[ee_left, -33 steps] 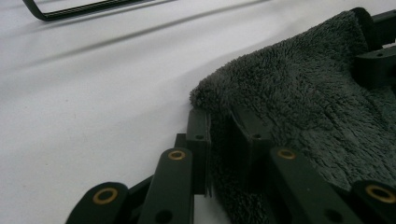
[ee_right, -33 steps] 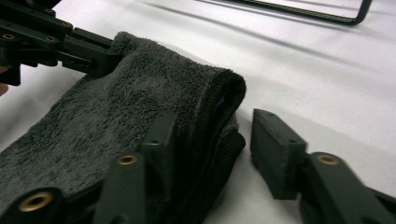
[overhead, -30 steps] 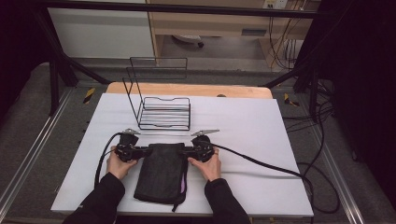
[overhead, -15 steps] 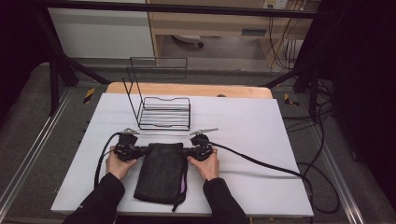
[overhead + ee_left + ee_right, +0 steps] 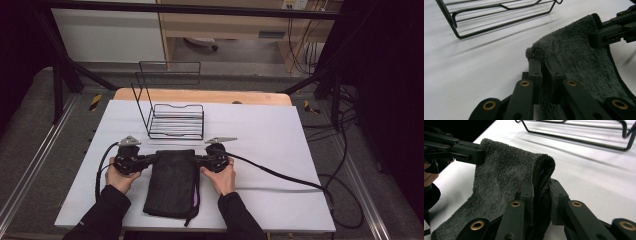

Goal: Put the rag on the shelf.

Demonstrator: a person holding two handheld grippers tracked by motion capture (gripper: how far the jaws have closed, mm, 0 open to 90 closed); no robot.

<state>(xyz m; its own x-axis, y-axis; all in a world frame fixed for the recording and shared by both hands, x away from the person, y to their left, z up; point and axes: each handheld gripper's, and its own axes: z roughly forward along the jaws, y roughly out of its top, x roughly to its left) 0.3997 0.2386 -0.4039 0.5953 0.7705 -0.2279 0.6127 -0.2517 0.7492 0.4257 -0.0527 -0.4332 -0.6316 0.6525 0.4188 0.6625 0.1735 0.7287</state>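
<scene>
A dark grey towel [image 5: 172,182] lies folded on the white table [image 5: 270,145], with a purple trim along its right side. My left gripper [image 5: 156,159] is shut on the towel's far left corner. In the left gripper view the jaws [image 5: 545,66] pinch the fluffy towel [image 5: 579,57] edge, slightly raised off the table. My right gripper [image 5: 197,159] is shut on the far right corner. The right gripper view shows the towel [image 5: 499,177] edge folded between that gripper's [image 5: 541,187] pads. Each gripper view also shows the other gripper, the right gripper [image 5: 599,37] and the left gripper [image 5: 477,153], clamped across the cloth.
A black wire rack [image 5: 175,120] stands just beyond the towel, also visible as the rack [image 5: 499,17] and the rack [image 5: 579,132] in the gripper views. A thick cable [image 5: 280,175] trails right across the table. A wooden board [image 5: 200,95] borders the far edge.
The left gripper has risen a little with its towel corner. The right hand has barely moved.
</scene>
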